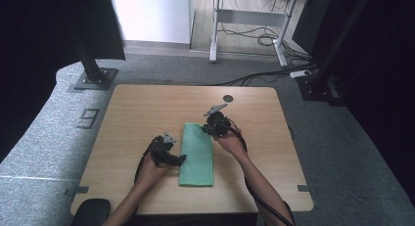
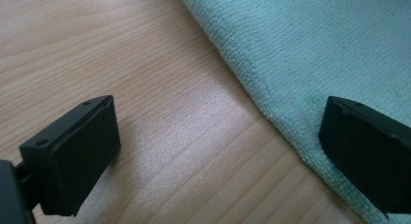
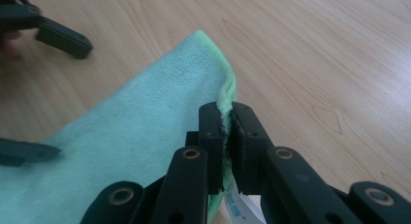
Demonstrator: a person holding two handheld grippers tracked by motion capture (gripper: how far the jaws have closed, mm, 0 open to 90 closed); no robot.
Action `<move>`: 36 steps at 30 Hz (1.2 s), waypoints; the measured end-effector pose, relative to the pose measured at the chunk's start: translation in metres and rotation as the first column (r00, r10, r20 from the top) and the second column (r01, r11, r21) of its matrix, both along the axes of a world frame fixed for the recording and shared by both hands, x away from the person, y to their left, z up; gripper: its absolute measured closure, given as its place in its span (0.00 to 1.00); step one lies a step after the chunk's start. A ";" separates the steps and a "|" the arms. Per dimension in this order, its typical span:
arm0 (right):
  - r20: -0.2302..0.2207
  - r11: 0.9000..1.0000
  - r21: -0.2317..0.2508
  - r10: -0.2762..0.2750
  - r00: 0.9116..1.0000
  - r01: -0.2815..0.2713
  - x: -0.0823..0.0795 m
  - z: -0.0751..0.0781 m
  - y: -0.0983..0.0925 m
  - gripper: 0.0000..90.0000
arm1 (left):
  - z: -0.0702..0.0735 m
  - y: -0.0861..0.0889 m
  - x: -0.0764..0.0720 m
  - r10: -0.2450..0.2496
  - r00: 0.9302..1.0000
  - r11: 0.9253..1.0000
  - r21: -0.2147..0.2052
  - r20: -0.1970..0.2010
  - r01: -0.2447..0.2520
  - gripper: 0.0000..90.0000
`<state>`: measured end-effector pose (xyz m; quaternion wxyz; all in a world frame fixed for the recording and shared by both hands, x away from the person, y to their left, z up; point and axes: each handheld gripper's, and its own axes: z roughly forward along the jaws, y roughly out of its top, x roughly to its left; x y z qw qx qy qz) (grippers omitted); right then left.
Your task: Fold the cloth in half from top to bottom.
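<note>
A folded green cloth (image 1: 196,156) lies lengthwise in the middle of the wooden table (image 1: 142,108). My right gripper (image 1: 209,128) is at the cloth's far right corner. In the right gripper view it (image 3: 228,132) is shut on the cloth's (image 3: 140,136) hemmed edge, lifted a little, with a white label (image 3: 238,200) hanging below the jaws. My left gripper (image 1: 177,160) sits at the cloth's left edge, near its middle. In the left gripper view it (image 2: 213,151) stands open, with one jaw over bare wood and the other over the cloth's (image 2: 315,49) border.
A small dark disc (image 1: 228,98) lies on the table behind the right gripper. A black rounded object (image 1: 91,211) sits at the near left corner. Black frame posts (image 1: 90,64) stand off the table's far corners, and a desk with cables (image 1: 254,35) is behind.
</note>
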<state>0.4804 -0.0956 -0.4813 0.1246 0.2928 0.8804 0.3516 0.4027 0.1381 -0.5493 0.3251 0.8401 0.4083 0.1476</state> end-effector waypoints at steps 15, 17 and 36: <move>0.058 0.993 0.055 0.102 0.993 -0.105 -0.052 0.028 -0.005 0.92 | 0.000 0.000 0.000 0.003 1.000 1.000 -0.001 -0.001 -0.003 0.01; 0.063 0.991 0.053 0.118 0.991 -0.122 -0.060 0.028 -0.006 0.92 | 0.000 0.000 0.000 0.003 1.000 1.000 0.000 -0.001 -0.003 0.01; 0.033 0.982 0.080 0.169 0.985 -0.171 -0.110 0.008 -0.029 0.92 | 0.000 0.000 0.000 0.001 1.000 1.000 0.003 0.000 -0.001 0.01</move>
